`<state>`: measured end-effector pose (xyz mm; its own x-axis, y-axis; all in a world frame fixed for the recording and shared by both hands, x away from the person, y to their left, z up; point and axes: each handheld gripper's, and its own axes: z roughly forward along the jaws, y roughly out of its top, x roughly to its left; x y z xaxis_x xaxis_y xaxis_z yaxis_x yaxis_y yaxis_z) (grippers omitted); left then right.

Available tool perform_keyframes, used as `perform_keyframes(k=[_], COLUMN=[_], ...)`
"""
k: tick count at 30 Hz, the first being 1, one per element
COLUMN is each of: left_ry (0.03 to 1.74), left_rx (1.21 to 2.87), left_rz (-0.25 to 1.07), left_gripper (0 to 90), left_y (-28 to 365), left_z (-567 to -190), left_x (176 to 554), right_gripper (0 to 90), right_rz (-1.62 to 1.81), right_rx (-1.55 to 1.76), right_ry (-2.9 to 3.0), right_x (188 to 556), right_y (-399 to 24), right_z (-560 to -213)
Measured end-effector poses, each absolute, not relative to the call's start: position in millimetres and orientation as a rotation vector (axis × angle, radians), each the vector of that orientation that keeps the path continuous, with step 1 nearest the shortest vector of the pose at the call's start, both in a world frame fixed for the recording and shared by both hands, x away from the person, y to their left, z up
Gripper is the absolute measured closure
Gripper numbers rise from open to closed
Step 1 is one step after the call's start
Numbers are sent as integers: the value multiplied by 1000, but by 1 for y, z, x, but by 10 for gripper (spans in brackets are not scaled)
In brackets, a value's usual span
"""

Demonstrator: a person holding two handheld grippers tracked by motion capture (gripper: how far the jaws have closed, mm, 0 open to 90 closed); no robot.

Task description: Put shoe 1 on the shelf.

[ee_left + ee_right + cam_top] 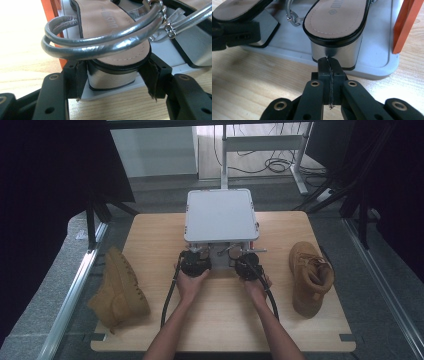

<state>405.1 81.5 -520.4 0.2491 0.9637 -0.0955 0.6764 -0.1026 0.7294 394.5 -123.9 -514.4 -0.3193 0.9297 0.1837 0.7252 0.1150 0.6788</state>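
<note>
Silver sandal heel sits gripped between left gripper pads; right gripper jaws closed, empty.

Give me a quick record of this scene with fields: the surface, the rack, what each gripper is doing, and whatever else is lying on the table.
surface: wooden table
rack: grey shoe rack with orange posts at the far middle, two silver block-heel sandals on its lower shelf
left gripper: jaws set around the heel of one sandal
right gripper: jaws shut, empty, tips in front of the other sandal's heel
also on the table: tan boot lying at the left edge, tan boot at the right
</note>
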Motion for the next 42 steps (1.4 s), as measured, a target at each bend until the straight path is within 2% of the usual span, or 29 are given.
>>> perform_keyframes(k=[13,18,25,28,31,35,42], left_ry=[1503,1471,1416,1394,1393,1414,1446], left_rx=[1862,1862,1856,1850,1855,1845,1834], left_rz=[544,526,484,495,491,481,435], left_gripper=[409,364,347,389,495,689,858], left_y=[83,91,105,113,121,131,140], left_z=[-519,-511,-502,-497,-496,-497,-504], left_x=[405,396,380,375,373,374,383], right_gripper=[895,893,887,887,887,887,890], right_rz=[1041,1060,1056,1054,1047,1037,1023], right_rx=[1586,1561,1555,1569,1581,1595,1597], right_ry=[2119,2114,2097,2077,2063,2046,2003], right_x=[389,383,378,377,377,381,387], right_y=[-125,-131,-143,-149,-154,-159,-160], right_z=[-508,-503,-498,-496,-495,-496,-498])
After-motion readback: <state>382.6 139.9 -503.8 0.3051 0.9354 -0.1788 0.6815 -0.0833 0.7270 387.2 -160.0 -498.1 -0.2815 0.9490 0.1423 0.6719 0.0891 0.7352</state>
